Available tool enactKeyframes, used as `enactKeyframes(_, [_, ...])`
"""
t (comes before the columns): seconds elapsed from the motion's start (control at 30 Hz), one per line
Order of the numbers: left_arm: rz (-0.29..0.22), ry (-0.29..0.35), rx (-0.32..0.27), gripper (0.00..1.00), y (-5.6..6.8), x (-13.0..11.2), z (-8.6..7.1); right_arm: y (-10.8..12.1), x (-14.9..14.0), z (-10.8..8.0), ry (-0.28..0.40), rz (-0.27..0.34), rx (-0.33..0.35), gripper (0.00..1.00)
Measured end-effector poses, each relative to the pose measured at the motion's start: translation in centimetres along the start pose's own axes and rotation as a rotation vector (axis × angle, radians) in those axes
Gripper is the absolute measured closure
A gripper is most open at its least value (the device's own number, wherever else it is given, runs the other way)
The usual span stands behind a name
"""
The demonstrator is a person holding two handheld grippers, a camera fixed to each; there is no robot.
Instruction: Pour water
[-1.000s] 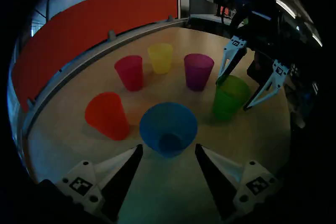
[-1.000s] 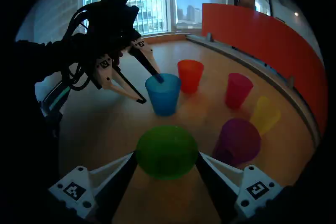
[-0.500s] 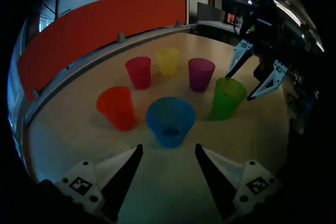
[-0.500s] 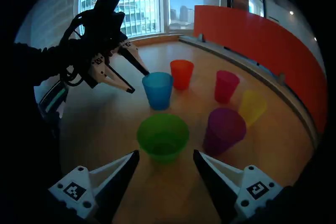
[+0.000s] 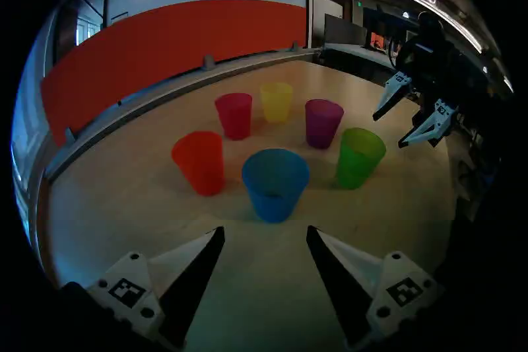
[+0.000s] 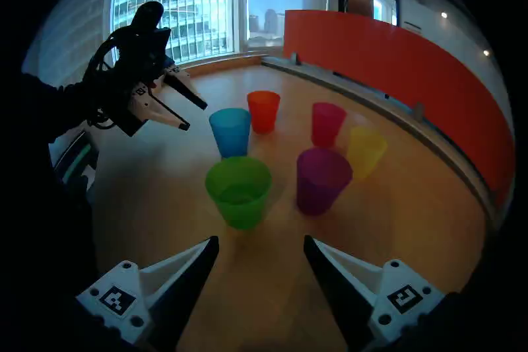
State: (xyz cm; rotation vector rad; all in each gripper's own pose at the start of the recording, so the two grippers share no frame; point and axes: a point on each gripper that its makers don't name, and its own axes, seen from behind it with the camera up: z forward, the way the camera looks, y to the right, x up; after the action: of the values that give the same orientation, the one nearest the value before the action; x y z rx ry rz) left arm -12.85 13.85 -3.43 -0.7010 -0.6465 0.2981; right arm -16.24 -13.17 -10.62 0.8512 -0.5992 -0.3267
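The left hand-held gripper (image 5: 264, 232) is spread and holds nothing, its fingertips near the blue cup (image 5: 274, 183) on the worktop (image 5: 119, 220). The right hand-held gripper (image 6: 259, 240) is also spread and holds nothing. The green cup (image 5: 358, 157) stands just beside the blue cup, between it and the right hand-held gripper. The orange cup (image 5: 200, 162) stands just beside the blue cup on the opposite side. The pink cup (image 5: 233, 115), yellow cup (image 5: 276, 101) and purple cup (image 5: 323, 122) stand behind the blue cup.

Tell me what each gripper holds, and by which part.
Nothing. The left gripper stands open short of the blue cup; the right gripper stands open short of the green cup.
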Motion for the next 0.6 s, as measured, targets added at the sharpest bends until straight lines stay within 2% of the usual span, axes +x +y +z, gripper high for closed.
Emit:
enactKeyframes(0.17, [-0.019, 0.018, 0.024, 0.08, -0.2, 0.0, -0.4, 0.8, -0.5, -0.9, 0.012, 0.018, -0.034, 0.00])
enactKeyframes(0.37, [-0.070, 0.047, 0.054, 0.08, -0.9, 0.1, -0.7, 2.0, 0.2, -1.7, 0.053, 0.040, -0.080, 0.00])
enactKeyframes(0.6, [-0.094, 0.128, 0.114, 0.08, -1.9, 1.6, -1.6, 4.7, 1.9, -2.7, 0.123, 0.087, -0.163, 0.00])
